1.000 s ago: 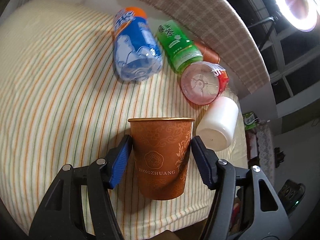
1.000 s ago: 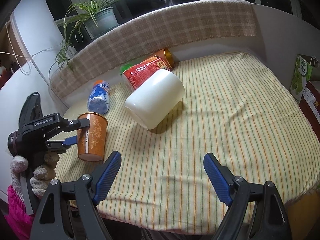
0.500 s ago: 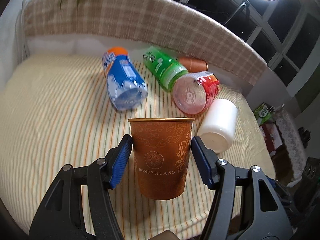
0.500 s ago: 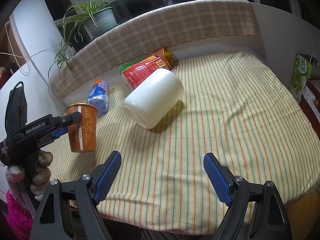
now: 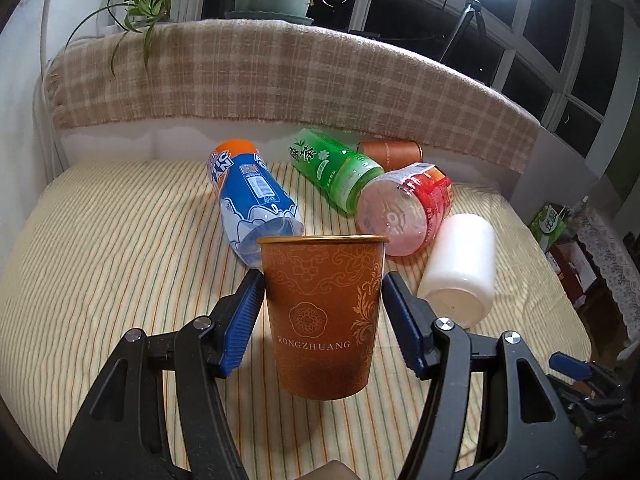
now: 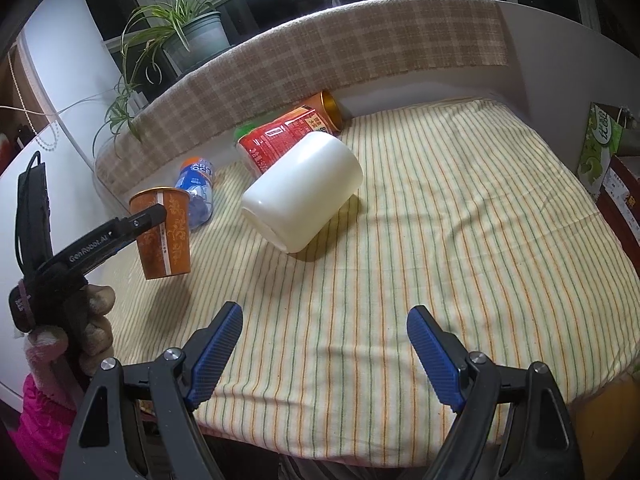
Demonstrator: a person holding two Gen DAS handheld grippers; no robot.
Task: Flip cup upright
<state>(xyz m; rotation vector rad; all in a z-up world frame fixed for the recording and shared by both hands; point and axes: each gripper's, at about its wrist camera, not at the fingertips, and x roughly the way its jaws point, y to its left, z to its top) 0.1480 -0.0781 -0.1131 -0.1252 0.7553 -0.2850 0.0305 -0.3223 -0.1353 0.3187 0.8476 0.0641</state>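
A: Where's the cup (image 5: pixel 324 316) rn?

B: In the left claw (image 5: pixel 323 320) — blue pads pinched on its sides approx mid-height, rim up, base hanging clear above the striped bench (image 6: pixel 440 240), w/ its shadow underneath.

A: Why mid-wall?

B: Prob so the paper doesn't crush at the rim & the base stays free to land flat. It's held near the bench's left edge, apart from the white cup (image 6: pixel 304 196) and the bottles lying by the back wall.

A: Right claw (image 6: pixel 324 344)?

B: Spread wide, nothing in it — hovering low over the front of the bench.

A: Left to do?

B: Lower, let go, I'd guess.
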